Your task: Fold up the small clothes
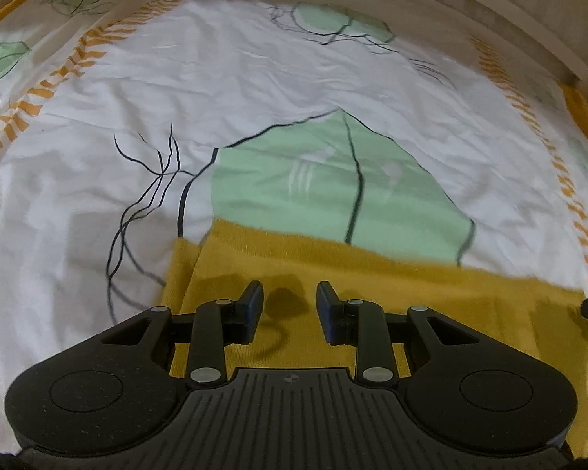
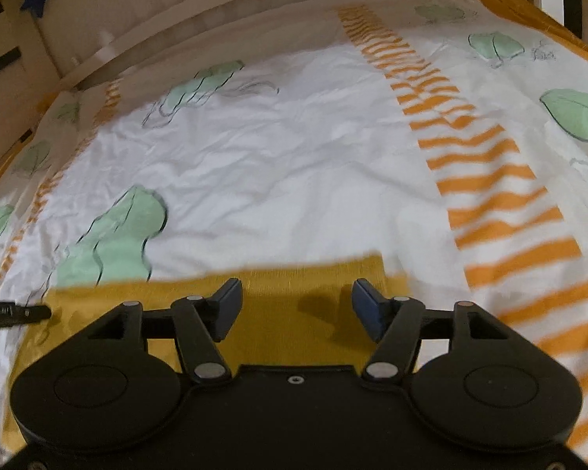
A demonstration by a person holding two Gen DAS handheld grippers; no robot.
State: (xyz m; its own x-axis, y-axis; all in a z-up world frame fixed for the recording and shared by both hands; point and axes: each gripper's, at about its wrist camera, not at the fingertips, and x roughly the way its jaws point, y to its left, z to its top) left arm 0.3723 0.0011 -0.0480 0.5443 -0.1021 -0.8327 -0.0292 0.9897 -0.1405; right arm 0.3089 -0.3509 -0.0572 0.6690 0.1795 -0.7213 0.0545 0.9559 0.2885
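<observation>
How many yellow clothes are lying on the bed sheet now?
1. The mustard-yellow garment lies flat on the bed sheet, under both open grippers. Its near part is hidden.

No legible txt, labels, brands or nos. anywhere in either wrist view.

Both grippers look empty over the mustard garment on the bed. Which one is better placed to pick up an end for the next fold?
Probably left. The left gripper hangs over the mustard garment near its left end, where a folded flap edge shows. The right gripper is open too, near the right end, but that view is blurrier.
</observation>
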